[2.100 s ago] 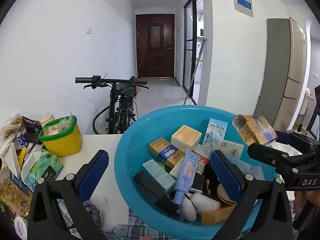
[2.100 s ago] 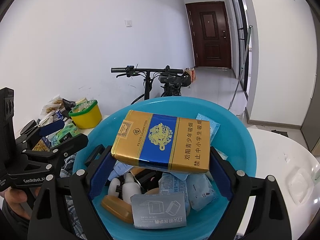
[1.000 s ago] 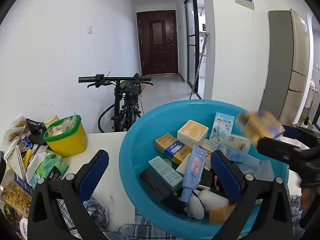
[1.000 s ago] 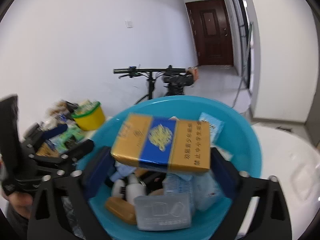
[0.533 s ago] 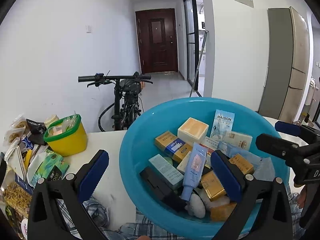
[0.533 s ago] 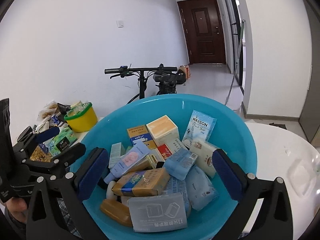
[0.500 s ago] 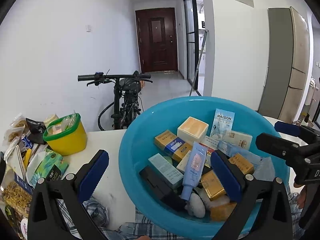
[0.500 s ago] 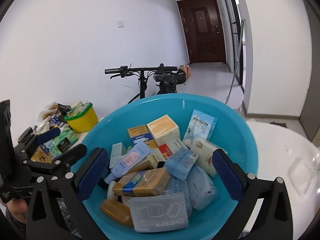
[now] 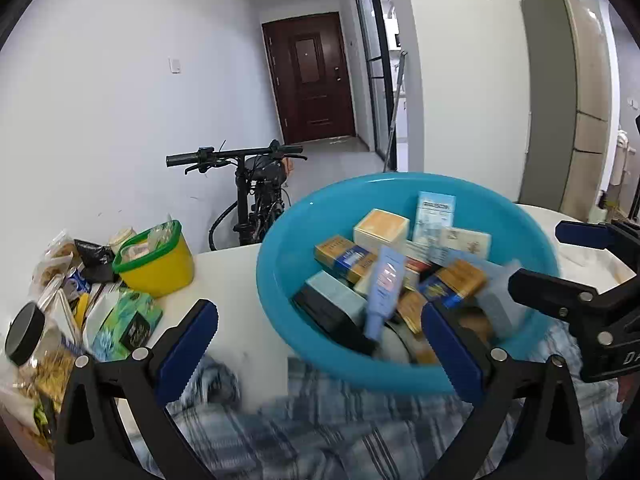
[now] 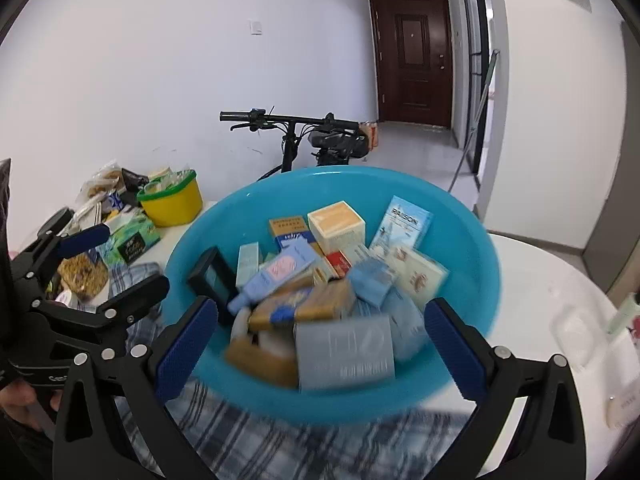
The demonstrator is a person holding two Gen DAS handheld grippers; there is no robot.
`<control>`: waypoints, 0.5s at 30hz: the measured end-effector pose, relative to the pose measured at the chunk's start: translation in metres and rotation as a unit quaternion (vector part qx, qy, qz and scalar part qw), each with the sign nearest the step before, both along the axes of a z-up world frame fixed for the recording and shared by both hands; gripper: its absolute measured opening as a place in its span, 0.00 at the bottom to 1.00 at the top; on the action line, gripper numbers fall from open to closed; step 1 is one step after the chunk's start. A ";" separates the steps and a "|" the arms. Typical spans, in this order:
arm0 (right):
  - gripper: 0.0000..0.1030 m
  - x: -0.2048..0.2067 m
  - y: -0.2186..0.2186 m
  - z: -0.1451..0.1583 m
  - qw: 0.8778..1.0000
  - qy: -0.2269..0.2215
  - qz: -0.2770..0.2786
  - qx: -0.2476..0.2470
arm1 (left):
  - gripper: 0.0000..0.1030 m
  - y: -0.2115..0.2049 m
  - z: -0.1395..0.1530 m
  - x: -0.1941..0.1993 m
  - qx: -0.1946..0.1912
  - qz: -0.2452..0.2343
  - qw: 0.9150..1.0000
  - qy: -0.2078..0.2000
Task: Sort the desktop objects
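Observation:
A blue plastic basin [image 9: 288, 248] [image 10: 472, 264] on the white table holds several small boxes and tubes. The gold and blue cigarette carton [image 10: 304, 304] [image 9: 452, 286] lies among them near the front. A lavender tube [image 10: 276, 276] leans across the pile. My right gripper [image 10: 322, 334] is open and empty, pulled back at the basin's near rim. My left gripper [image 9: 320, 338] is open and empty, at the basin's near left rim.
A yellow tub with a green rim [image 9: 156, 260] [image 10: 172, 200] and snack packets [image 9: 120, 320] crowd the table's left side. A checked cloth [image 9: 320, 432] lies under the basin's front. A bicycle [image 10: 320, 140] stands behind the table. A green tube [image 10: 620, 312] lies at far right.
My right gripper opened and let the cigarette carton drop into the basin. Both grippers have since pulled back from the basin.

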State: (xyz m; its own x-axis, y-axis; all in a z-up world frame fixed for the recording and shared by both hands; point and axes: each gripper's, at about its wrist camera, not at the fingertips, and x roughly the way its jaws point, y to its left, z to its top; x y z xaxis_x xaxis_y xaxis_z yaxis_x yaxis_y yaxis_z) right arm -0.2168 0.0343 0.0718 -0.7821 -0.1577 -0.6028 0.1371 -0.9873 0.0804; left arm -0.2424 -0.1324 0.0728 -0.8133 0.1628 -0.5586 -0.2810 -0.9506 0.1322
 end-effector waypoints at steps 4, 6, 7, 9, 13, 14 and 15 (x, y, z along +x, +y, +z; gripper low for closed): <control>1.00 0.029 -0.004 0.004 1.000 0.003 -0.005 -0.003 | 1.00 0.002 0.009 0.040 -0.021 0.003 1.000 0.018; 1.00 0.042 -0.005 0.006 1.000 0.000 -0.003 -0.013 | 1.00 0.000 0.015 0.057 -0.028 0.005 0.999 0.022; 1.00 0.050 -0.005 0.008 1.000 0.002 -0.005 -0.016 | 1.00 -0.001 0.016 0.064 -0.028 0.002 0.999 0.023; 1.00 0.064 -0.006 0.012 1.000 0.009 -0.012 -0.016 | 1.00 -0.004 0.019 0.077 -0.022 -0.001 0.999 0.025; 1.00 0.090 -0.004 0.013 0.999 0.017 -0.019 -0.034 | 1.00 -0.011 0.016 0.101 -0.007 -0.008 1.000 0.013; 1.00 0.096 -0.003 0.013 0.999 0.020 -0.021 -0.037 | 1.00 -0.011 0.014 0.107 -0.007 -0.008 1.000 0.013; 1.00 0.103 -0.003 0.011 0.999 0.024 -0.018 -0.037 | 1.00 -0.012 0.012 0.113 -0.009 -0.009 1.000 0.013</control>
State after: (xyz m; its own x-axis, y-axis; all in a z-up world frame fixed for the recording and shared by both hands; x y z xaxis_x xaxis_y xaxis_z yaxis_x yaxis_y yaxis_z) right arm -0.1142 0.0308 0.0829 -0.8161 -0.1715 -0.5519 0.1061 -0.9832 0.1485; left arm -0.1296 -0.1439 0.0847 -0.8251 0.1674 -0.5396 -0.2933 -0.9432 0.1560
